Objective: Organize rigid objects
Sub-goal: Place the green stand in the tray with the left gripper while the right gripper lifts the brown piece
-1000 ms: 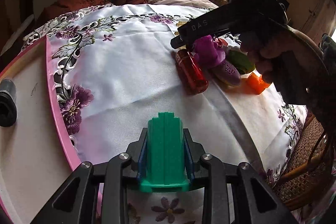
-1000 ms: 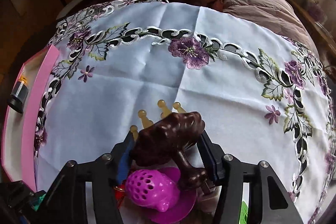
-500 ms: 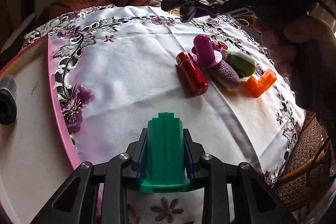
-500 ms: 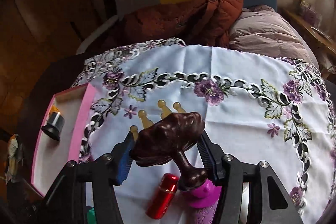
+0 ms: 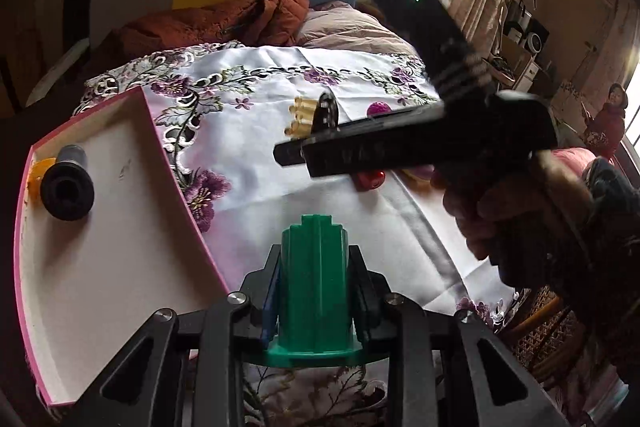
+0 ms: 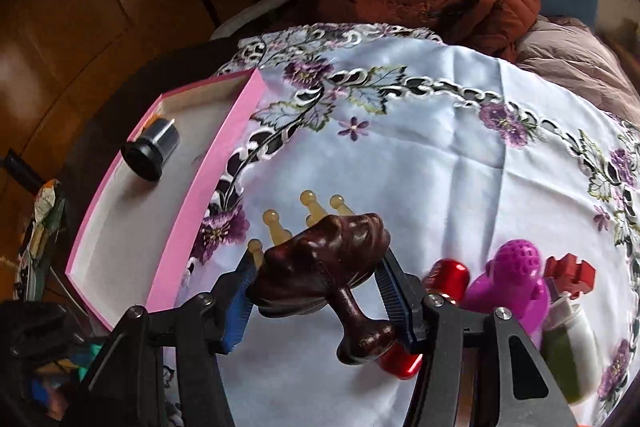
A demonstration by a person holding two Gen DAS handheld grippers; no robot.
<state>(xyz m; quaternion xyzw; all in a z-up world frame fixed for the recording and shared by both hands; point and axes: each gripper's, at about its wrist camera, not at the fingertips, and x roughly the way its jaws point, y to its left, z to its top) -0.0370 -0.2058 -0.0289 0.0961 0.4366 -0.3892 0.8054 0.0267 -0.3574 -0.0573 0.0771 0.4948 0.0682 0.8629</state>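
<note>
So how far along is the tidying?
Barely started: the pink tray holds only a black cylinder. In hand: left gripper grips a green block, right gripper a brown massager. Left on the cloth: red tube, purple toy, red piece, green bottle.

A cylinder (image 6: pixel 151 151) lies in the tray (image 6: pixel 208 183), left of the tablecloth (image 6: pixel 420 163).

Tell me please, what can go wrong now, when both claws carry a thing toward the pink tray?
1. The right claw grips the brown massager by its rounded head only; the handle hangs free, so it might swivel or slip.
2. Both claws head for the pink tray close together and could collide.
3. The green piece could land on the black cylinder and roll it.
</note>
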